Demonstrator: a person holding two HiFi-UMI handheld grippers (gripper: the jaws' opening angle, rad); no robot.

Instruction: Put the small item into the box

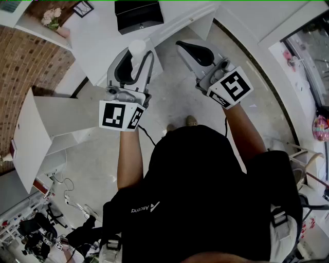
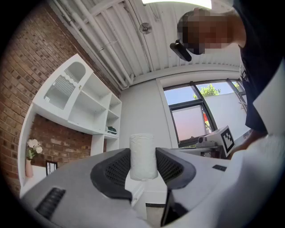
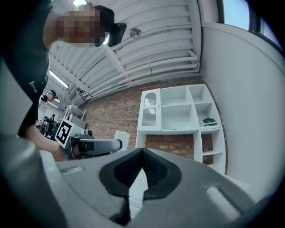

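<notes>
A small white roll point(image 1: 136, 50) stands upright between the pads of my left gripper point(image 1: 132, 57), which is shut on it. In the left gripper view the roll point(image 2: 142, 156) fills the gap of the left gripper point(image 2: 142, 165), and both dark pads touch its sides. My right gripper point(image 1: 186, 47) is held up beside it, shut with nothing in it; its pads meet in the right gripper view point(image 3: 141, 168). A black box point(image 1: 139, 15) sits on the white table point(image 1: 97, 46) beyond both grippers. Both grippers point upward, toward the ceiling.
A white shelf unit point(image 3: 178, 111) hangs on the brick wall point(image 3: 111, 116). A vase of flowers point(image 1: 52, 19) and a small picture frame point(image 1: 82, 7) stand on the table's far left. A white cabinet point(image 1: 46, 128) is at my left, and windows point(image 2: 196, 111) are at the right.
</notes>
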